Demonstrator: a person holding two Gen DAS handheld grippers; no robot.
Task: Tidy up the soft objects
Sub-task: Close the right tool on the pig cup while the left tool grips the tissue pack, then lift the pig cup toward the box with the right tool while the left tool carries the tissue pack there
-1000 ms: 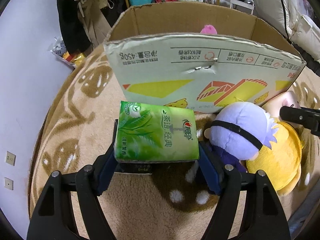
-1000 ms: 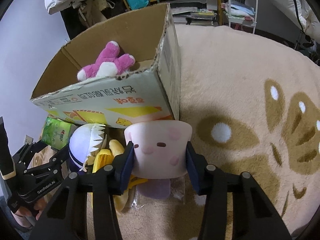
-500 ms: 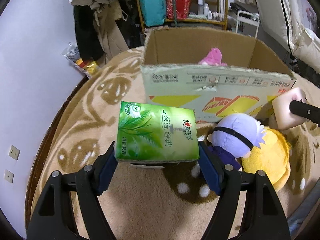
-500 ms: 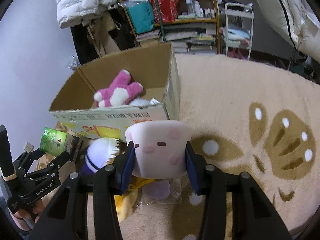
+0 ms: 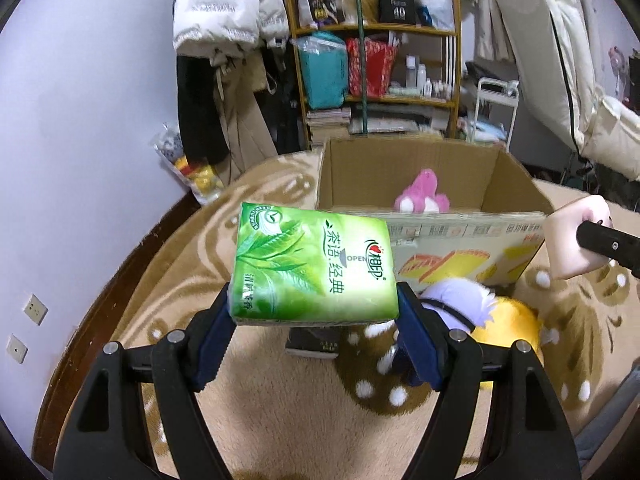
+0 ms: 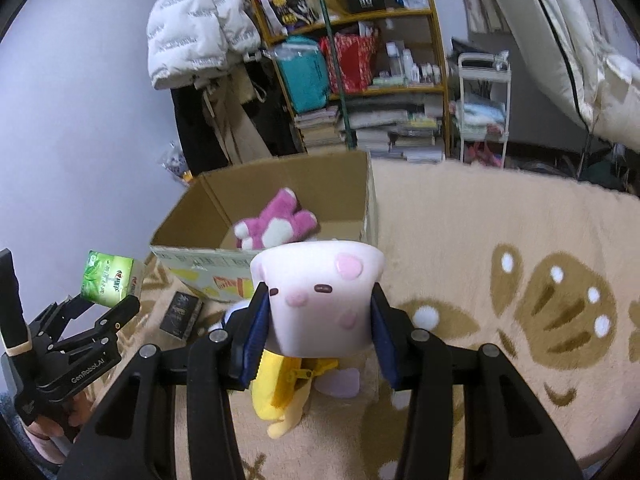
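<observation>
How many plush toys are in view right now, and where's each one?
3. A pink plush toy lies in the cardboard box; a pale pink one sits in the right gripper; a purple-haired doll lies on the rug. More may be hidden.

Each hand-held gripper is built of matte black plastic. The left hand-held gripper (image 5: 314,316) has two long, flat arms that widen toward the camera, each with a triangular cut-out and round silver screw heads at the joints. Its fingers (image 5: 212,344) carry dark blue rectangular pads on their inner faces. The right hand-held gripper (image 6: 320,316) has the same black arms, silver screws and blue pads. Seen from the right wrist camera, the left unit's side bears white lettering reading "GenRobot.AI", a small brass-coloured screw near one fingertip, and a black upright handle with a tan band around it.
</observation>
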